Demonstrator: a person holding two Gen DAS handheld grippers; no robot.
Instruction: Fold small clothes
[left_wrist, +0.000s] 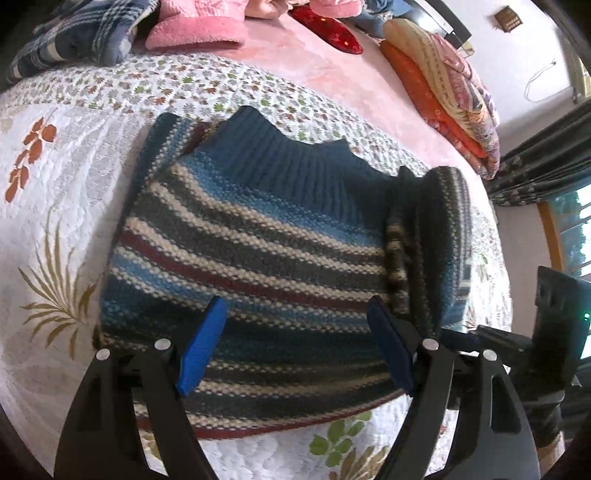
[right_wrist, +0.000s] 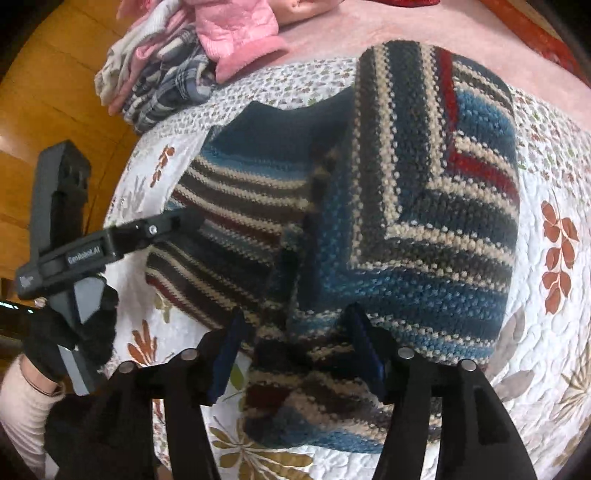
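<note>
Quilted white cloth with printed leaves and small flowers covers the bed, and a pink blanket lies beyond it toward the far side. On the quilt, in front of both cameras, lies the striped knit sweater, banded in blue, cream, grey and dark red, with its dark ribbed neck turned away from the person. It looks partly folded: in the right wrist view one side, sleeve included, is laid over the body so that its stripes run across the others at an angle, and a bunched end of knit lies close under the camera. The opposite side seems to lie flat and open, so by my reckoning that side and the final fold across the middle are left to do. Other clothes wait at the far edge of the bed: a blue checked garment and a pink fleece piece, with a stack of folded blankets off to the right. The left claw is spread wide, low over the near hem and pinching nothing. The right claw is likewise spread, its blue pads standing either side of the bunched knit near the hem without closing on it.
</note>
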